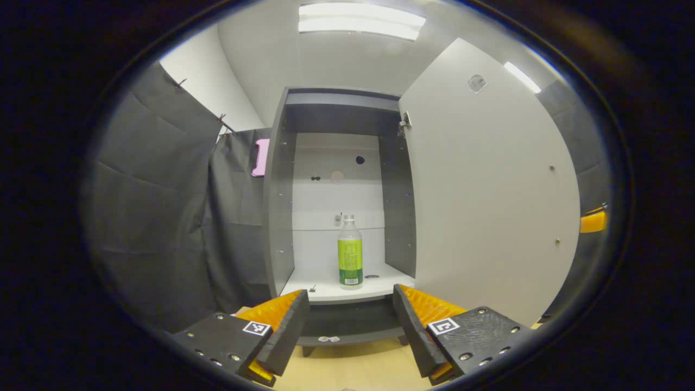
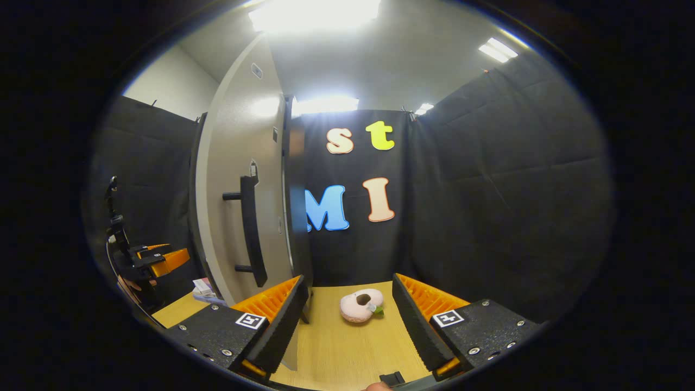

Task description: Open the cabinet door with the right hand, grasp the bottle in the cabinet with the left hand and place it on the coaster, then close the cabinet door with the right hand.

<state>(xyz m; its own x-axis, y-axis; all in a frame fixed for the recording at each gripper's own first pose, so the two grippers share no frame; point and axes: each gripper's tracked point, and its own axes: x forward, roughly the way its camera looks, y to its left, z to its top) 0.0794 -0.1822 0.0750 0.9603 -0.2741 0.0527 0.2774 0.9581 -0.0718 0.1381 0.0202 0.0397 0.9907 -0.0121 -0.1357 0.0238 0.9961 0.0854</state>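
The cabinet [image 1: 282,217] stands open, its white door [image 1: 488,190] swung out to the right. A clear bottle [image 1: 350,254] with a green label stands upright on the white shelf [image 1: 336,290] inside. My left gripper [image 1: 350,336] is open in front of the cabinet, a short way from the bottle, nothing between its fingers. In the right gripper view the door [image 2: 239,206] is seen nearly edge-on with its dark bar handle [image 2: 251,228] at the left. My right gripper [image 2: 347,320] is open beside the door, apart from the handle. The left gripper [image 2: 157,260] appears far left.
A pink donut-shaped soft thing [image 2: 361,305] lies on the wooden table [image 2: 336,347] ahead of the right gripper. Small items [image 2: 203,288] lie on the table near the door's foot. Black cloth walls close in the booth on both sides.
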